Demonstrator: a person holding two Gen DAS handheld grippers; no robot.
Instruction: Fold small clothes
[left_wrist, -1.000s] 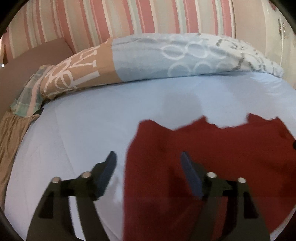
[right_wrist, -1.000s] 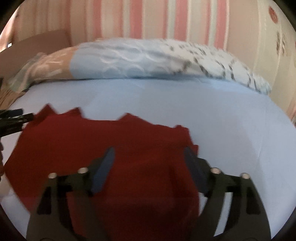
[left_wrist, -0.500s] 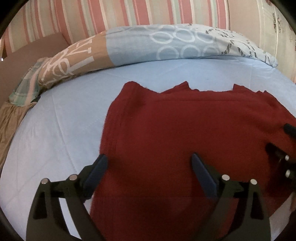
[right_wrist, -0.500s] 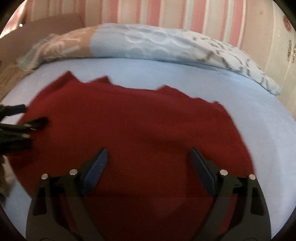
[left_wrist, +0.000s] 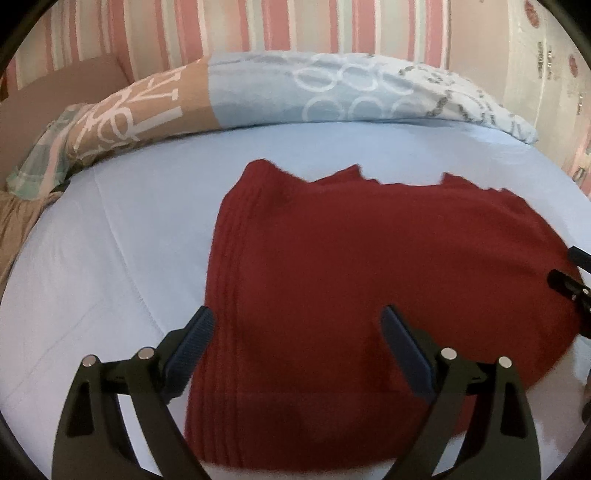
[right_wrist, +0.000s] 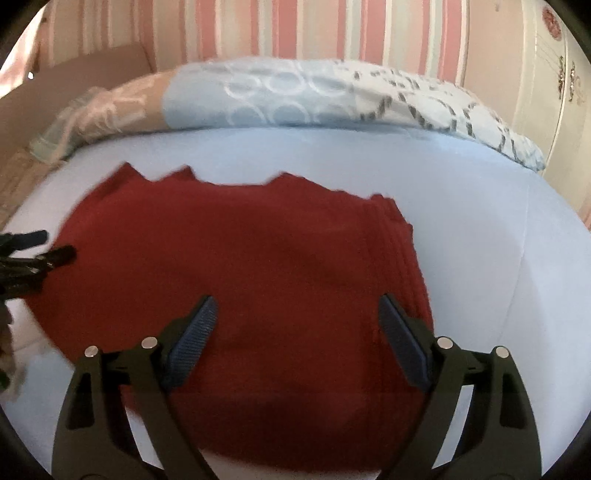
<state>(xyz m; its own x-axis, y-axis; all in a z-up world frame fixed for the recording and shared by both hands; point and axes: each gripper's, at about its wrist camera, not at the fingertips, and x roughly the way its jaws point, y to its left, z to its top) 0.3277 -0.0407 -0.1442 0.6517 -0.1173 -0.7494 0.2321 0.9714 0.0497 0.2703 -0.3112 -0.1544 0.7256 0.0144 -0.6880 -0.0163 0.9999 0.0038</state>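
Observation:
A dark red knitted garment lies spread flat on the light blue bed sheet; the right wrist view shows the same garment. My left gripper hangs open over its left part, nothing between the blue pads. Over the garment's right part my right gripper is open too, its pads apart from the cloth. The right gripper's tips show at the right edge of the left wrist view, and the left gripper's tips at the left edge of the right wrist view.
A rolled duvet in tan, pale blue and white lies across the far side of the bed. A plaid cloth sits at its left end. Behind stand a striped pink wall and a brown headboard.
The red garment came down from a bunched, half-lifted shape and now lies spread flat. Both grippers moved over it, and the left jaws opened wider.

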